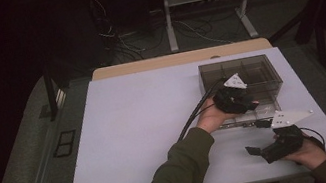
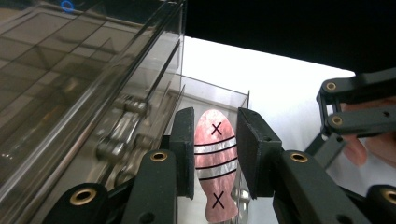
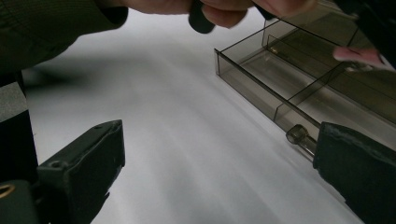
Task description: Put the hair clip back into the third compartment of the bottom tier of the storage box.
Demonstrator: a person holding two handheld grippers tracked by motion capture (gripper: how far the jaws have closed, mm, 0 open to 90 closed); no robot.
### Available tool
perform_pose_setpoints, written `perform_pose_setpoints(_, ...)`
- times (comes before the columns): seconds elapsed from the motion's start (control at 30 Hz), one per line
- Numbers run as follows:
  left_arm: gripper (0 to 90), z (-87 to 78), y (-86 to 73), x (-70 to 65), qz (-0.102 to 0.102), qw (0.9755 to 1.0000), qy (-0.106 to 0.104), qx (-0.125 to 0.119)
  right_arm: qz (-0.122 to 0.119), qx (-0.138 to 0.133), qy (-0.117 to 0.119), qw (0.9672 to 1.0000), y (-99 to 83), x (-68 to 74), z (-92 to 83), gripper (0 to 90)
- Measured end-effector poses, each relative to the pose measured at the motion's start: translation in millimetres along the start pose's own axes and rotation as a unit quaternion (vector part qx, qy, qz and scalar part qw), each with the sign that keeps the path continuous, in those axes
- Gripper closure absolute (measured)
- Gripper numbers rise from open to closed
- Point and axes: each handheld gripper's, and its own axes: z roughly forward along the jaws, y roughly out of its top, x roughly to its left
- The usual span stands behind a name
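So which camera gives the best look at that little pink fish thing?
The left gripper view: the pink fish-shaped piece sits close up between the left gripper's jaws, its black stripes and crosses clear. The right gripper view catches a pink sliver over the open drawer. From the high view I cannot make it out.

Dim room; white table top [image 1: 136, 126]; grey floor; metal stand legs [image 1: 168, 19], loose cables [image 1: 117, 43] behind.
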Motion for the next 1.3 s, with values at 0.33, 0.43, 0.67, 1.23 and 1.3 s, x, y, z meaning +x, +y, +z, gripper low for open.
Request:
perform_pose_setpoints(0.33, 67.3, 20.6, 9.6, 1.9, -0.002, 0.9999, -0.010, -0.005, -0.001, 0.001, 0.000, 1.0000, 0.1, 0.1, -0.1, 1.6)
perform_pose_setpoints(0.43, 67.2, 27.4, 11.3, 1.2, -0.005, 0.9999, -0.013, -0.010, -0.001, 0.001, 0.000, 1.0000, 0.1, 0.0, -0.2, 1.6)
perform_pose_setpoints(0.67, 67.2, 39.6, 15.9, -0.8, -0.002, 0.9998, -0.016, -0.007, -0.001, 0.000, 0.001, 1.0000, 0.2, 0.1, -0.4, 1.6)
perform_pose_setpoints(1.23, 61.5, 45.7, 21.5, -4.9, -0.002, 0.9998, -0.021, 0.000, -0.001, -0.001, 0.004, 1.0000, 0.6, 1.0, -1.2, 1.6)
perform_pose_setpoints(1.3, 61.2, 43.3, 22.3, -5.2, -0.003, 0.9998, -0.021, 0.000, -0.002, 0.000, 0.004, 1.0000, 0.6, 0.9, -1.1, 1.6)
